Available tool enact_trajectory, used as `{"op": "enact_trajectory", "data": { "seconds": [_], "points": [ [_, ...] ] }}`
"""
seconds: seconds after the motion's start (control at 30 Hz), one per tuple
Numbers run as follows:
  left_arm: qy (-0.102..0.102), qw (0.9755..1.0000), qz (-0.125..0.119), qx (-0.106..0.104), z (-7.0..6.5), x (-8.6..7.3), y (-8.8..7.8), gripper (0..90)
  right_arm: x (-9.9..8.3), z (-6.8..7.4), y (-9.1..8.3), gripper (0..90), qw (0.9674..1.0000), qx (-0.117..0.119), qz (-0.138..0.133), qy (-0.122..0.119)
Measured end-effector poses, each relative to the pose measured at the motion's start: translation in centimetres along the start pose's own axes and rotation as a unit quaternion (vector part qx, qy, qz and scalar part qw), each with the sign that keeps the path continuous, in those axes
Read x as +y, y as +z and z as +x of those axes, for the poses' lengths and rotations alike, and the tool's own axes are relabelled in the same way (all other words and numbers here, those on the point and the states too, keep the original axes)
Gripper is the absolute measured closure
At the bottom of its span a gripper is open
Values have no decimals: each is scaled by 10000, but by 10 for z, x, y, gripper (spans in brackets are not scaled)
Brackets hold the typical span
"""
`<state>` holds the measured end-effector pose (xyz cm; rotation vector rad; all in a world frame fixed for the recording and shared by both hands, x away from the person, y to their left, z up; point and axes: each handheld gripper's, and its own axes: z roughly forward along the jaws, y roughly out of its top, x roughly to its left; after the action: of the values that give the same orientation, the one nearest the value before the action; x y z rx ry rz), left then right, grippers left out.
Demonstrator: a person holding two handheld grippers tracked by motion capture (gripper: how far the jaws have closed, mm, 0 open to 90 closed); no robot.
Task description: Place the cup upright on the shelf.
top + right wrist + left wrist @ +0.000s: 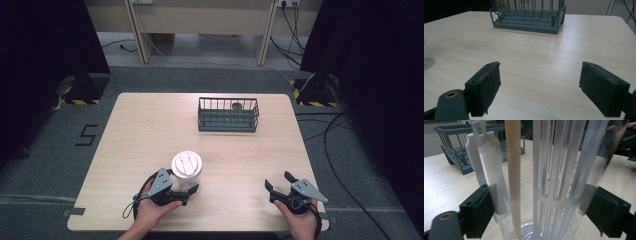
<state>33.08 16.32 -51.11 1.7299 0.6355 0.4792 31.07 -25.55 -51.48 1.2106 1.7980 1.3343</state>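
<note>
Left fingers [477,215]: pressed on either side of the clear bottle [187,172], low on its wall; such a low hold should keep a tall thing from tipping.
Right fingers [486,87]: spread wide, holding nothing, over bare table [150,125].
Left gripper [187,192]: on the bottle's near side, at the person's edge.
Right gripper [280,185]: well to the right of the bottle, apparently held clear so the left can work alone.
Bottle: upright on the table, white lid on; inside, a white slotted core [556,170].
Basket [228,114]: well beyond the bottle, far side, probably where it belongs.
Small dark thing [236,105]: in the basket; too small to identify.
</note>
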Motion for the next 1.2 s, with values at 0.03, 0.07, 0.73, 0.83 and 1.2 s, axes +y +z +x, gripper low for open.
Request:
{"op": "enact_trajectory", "data": {
  "seconds": [0.03, 0.07, 0.73, 0.83, 1.2],
  "points": [
    [0, 10000, 0, 0, 0, 0, 0, 143, 0, 0, 0, 178, 10000, 0, 0, 0],
    [1, 10000, -4, -13, 0, 0, 0, 143, 0, 0, 0, 178, 10000, 0, -2, 8],
    [32, 9999, 33, -107, -2, 0, 2, 176, 0, 0, 1, 179, 10000, 23, 26, 32],
    [22, 9999, 58, -133, -3, 1, 3, 177, 0, 0, 1, 179, 10000, 18, 29, 41],
    [-7, 9999, 30, -136, -2, 8, 4, 177, 0, -1, 1, 178, 10000, 21, 30, 56]
  ]
}}
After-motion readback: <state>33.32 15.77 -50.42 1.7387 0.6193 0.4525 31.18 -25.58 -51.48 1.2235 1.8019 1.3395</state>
